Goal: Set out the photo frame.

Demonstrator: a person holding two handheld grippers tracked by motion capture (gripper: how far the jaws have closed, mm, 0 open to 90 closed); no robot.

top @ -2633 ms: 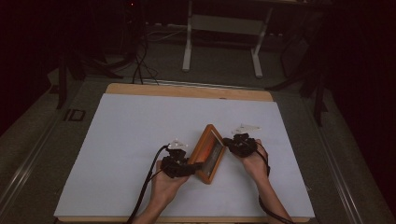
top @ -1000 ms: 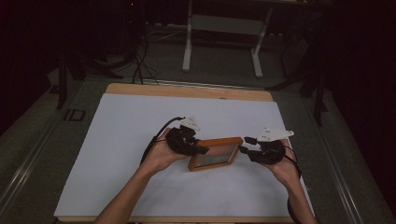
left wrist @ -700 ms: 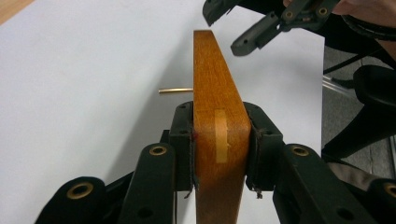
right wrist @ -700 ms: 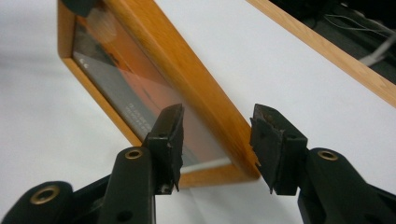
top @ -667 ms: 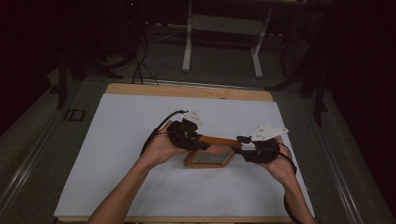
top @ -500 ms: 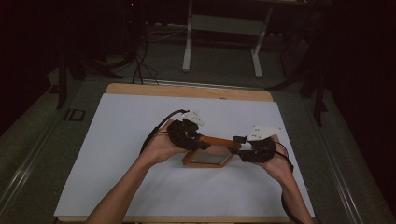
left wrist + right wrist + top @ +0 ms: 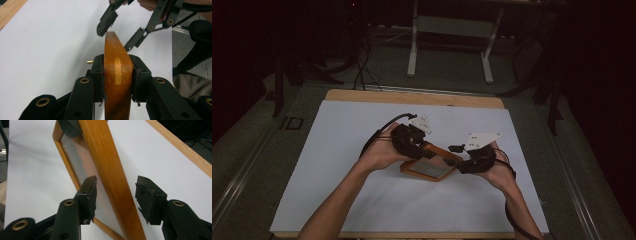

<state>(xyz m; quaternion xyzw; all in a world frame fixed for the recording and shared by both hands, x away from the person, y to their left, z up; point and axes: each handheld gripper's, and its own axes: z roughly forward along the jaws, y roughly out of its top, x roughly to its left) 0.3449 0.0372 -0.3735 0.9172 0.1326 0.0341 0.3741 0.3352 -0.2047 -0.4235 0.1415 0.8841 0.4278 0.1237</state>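
— How many things are on the bench (image 7: 337, 165)?
— One wooden picture frame (image 7: 428, 167), and two grippers working at it. The frame sits a little toward the bench's near edge and slightly right of its middle, tilted up off the white surface.

— Which gripper has it?
— The left gripper (image 7: 414, 144). In the left gripper view its two jaws are clenched on the frame's (image 7: 117, 75) wooden rail, one pad pressed flat on each face.

— And the right gripper (image 7: 459, 161)?
— Released. In the right gripper view its (image 7: 115, 195) two jaws stand apart, straddling the far rail of the frame (image 7: 107, 167), with a gap showing on both sides of the wood. The left gripper view shows the same gripper (image 7: 117, 32) from the other end, spread around the frame's tip.

— What does the frame hold?
— One pale panel inside its four wooden rails; it is too blurred to tell whether there is any picture on it.

— Hands?
— Two, one on each gripper; the left hand (image 7: 379, 152) and right hand (image 7: 499, 170) come in from the near edge.
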